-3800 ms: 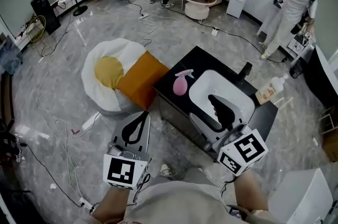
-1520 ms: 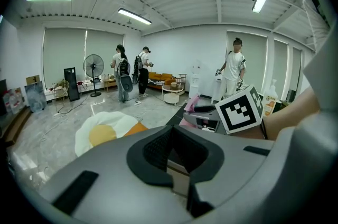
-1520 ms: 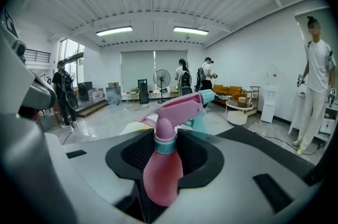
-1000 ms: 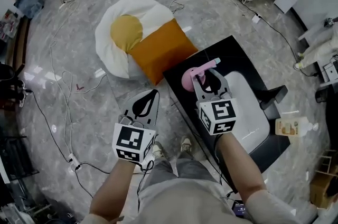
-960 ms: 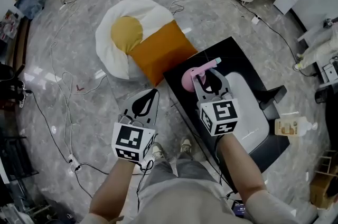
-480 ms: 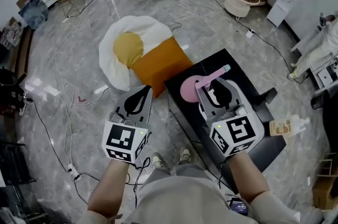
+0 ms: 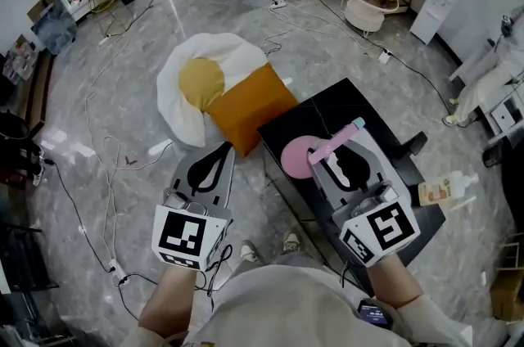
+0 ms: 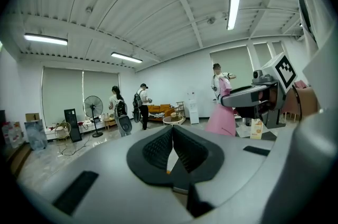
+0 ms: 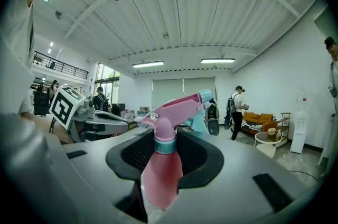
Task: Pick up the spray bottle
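Observation:
The pink spray bottle (image 7: 299, 157) with a pale blue nozzle hangs above the black table (image 7: 326, 104), tilted, nozzle toward the right. My right gripper (image 7: 340, 159) is shut on its neck. In the right gripper view the bottle (image 9: 161, 167) fills the gap between the dark pads (image 9: 196, 157), its trigger head sticking out above them. My left gripper (image 7: 219, 159) is held over the floor to the left of the table, shut with nothing in it. In the left gripper view, that gripper's (image 8: 171, 136) pads meet at the tips.
A white basin (image 7: 397, 165) is set in the black table, and a lotion bottle (image 7: 438, 191) stands at the table's right end. An egg-shaped cushion (image 7: 196, 79) and an orange cushion (image 7: 246, 108) lie on the floor beyond. Cables cross the floor; people stand far off.
The bottle stood on the table at first with my right gripper away from it. Since a second ago both grippers have risen, and the bottle has come up off the table in the right one.

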Motion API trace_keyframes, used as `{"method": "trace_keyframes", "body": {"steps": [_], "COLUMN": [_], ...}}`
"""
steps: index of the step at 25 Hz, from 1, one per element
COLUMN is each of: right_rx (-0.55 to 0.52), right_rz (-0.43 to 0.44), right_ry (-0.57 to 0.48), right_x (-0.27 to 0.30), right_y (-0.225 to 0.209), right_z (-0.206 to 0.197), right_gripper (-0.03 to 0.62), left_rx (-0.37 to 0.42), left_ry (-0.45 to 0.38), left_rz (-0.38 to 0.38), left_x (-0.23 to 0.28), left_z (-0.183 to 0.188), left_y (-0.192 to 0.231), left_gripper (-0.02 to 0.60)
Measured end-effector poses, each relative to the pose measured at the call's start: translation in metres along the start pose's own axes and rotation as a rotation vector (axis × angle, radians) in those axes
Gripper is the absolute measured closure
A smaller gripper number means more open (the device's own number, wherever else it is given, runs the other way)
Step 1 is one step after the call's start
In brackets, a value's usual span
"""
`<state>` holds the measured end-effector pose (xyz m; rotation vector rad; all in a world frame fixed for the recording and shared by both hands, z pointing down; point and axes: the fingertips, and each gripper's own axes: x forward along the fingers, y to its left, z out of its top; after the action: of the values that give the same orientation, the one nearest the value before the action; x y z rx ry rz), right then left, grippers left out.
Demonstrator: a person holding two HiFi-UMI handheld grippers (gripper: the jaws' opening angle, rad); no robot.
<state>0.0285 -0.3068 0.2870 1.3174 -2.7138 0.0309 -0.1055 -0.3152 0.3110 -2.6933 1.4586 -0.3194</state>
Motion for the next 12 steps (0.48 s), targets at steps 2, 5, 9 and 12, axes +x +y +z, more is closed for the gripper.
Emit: {"method": "trace_keyframes", "body": {"steps": [2,5,9,12], "right_rx": [-0.011,-0.043,-0.03,-0.025], "right_rz": [0.006,0.012,0.023,0.034], "right_ry": [0.014,0.036,0.058,0.073], "right_x": [-0.004,-0.008,-0.008,-0.009], "right_y": [0.006,0.017,0.032,0.035], "right_z": [-0.002,-0.007,-0.017,-0.02], "right_gripper": [0.433,0.433,0.433,0.433], "left_rx": [-0.002,-0.009,-0.015,-0.031], "left_ry": [-0.008,-0.01,-0.01,-0.005], "left_rz": [-0.002,0.001,-0.01,-0.019], "left_x": [-0.007,-0.017,-0.026,-0.025], "left_z": [0.002,-0.001,-0.008,-0.007], "left_y": [-0.001,-0.001,-0.004,-0.009], "left_gripper": [0.561,0.561,0.561,0.561]}}
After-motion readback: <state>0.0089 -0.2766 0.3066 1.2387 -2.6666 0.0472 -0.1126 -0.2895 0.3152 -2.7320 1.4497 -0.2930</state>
